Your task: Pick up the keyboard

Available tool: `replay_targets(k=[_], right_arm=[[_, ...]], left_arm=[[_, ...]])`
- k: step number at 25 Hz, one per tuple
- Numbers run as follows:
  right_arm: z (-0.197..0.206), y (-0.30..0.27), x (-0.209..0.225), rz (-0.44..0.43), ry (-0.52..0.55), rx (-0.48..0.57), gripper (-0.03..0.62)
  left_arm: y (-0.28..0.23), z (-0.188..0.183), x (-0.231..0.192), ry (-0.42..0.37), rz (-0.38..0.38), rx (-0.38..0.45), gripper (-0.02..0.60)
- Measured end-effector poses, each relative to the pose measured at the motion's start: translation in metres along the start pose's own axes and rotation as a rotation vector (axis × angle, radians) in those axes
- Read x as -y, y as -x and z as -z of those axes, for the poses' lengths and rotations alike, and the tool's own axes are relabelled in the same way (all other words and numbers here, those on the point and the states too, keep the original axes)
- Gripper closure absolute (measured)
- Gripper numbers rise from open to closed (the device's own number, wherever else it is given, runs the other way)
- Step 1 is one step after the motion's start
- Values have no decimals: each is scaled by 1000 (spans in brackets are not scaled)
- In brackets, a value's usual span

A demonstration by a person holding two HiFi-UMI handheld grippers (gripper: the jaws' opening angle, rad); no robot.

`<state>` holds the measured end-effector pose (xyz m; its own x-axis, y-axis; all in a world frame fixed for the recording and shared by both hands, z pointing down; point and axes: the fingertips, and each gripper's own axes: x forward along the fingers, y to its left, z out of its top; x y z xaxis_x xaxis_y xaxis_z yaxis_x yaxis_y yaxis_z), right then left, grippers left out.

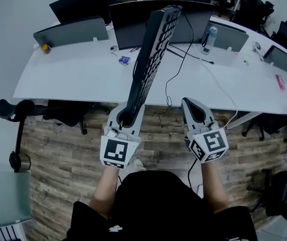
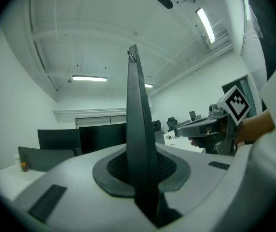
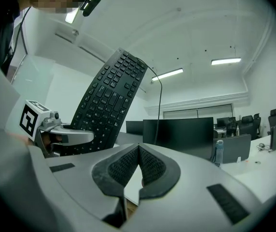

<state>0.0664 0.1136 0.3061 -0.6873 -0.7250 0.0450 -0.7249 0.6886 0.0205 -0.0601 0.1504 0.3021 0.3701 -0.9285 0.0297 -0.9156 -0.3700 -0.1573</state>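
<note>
My left tongs point(image 1: 125, 115) are clenched on the keyboard point(image 1: 153, 59). They pinch it at its bottom end, and in the left gripper view the thin dark edge of it sits right between the two pads. The keyboard is up in the air and does not touch the tabletop point(image 1: 83, 79). It stands on its end. Its low end is in front of the near edge of the tabletop, about the middle, and its top end leans away over the tabletop toward the far edge. In the right gripper view I can see its keys, which face my right side. A thin black cable point(image 1: 179, 67) hangs from the top end of the keyboard and runs down to the near edge.

My right tongs point(image 1: 193, 107) are squeezed together with nothing in them, and the two pads meet. They are beside the left tongs but apart from them, over the wooden floor point(image 1: 63, 159) in front of the near edge.

Dark screens point(image 1: 128, 26) stand along the far edge. A water bottle point(image 1: 209, 38) stands near the far edge, to the right of the middle.
</note>
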Motion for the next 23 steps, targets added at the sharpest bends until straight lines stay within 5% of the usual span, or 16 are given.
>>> replay_targets(k=[23], right_arm=[[0, 33, -11, -27, -13, 11, 592]], left_arm=[[25, -10, 23, 5, -18, 16, 505]])
